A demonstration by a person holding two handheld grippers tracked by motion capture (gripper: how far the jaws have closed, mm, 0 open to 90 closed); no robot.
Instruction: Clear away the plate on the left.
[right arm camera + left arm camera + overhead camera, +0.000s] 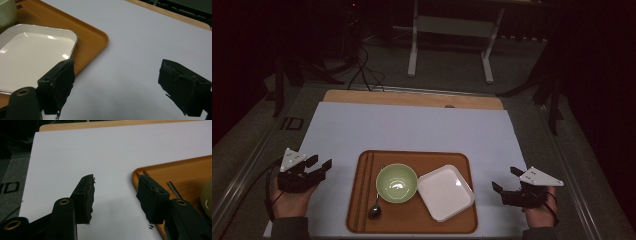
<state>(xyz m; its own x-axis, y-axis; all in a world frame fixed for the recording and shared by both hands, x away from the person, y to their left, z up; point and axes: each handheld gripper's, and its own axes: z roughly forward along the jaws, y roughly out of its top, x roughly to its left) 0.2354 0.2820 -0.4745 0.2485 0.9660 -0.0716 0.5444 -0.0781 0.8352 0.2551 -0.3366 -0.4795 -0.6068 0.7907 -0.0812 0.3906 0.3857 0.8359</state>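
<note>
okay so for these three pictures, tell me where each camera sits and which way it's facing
High view: above the person's side, looking forward and down on the tray, green bowl, spoon and white plate; both hands come in, with left gripper and right gripper.
Left gripper view: rides on the left gripper, facing the tray's corner past open jaws.
Right gripper view: rides on the right gripper, facing the white plate.
Shared: tray and bowl in all three.
</note>
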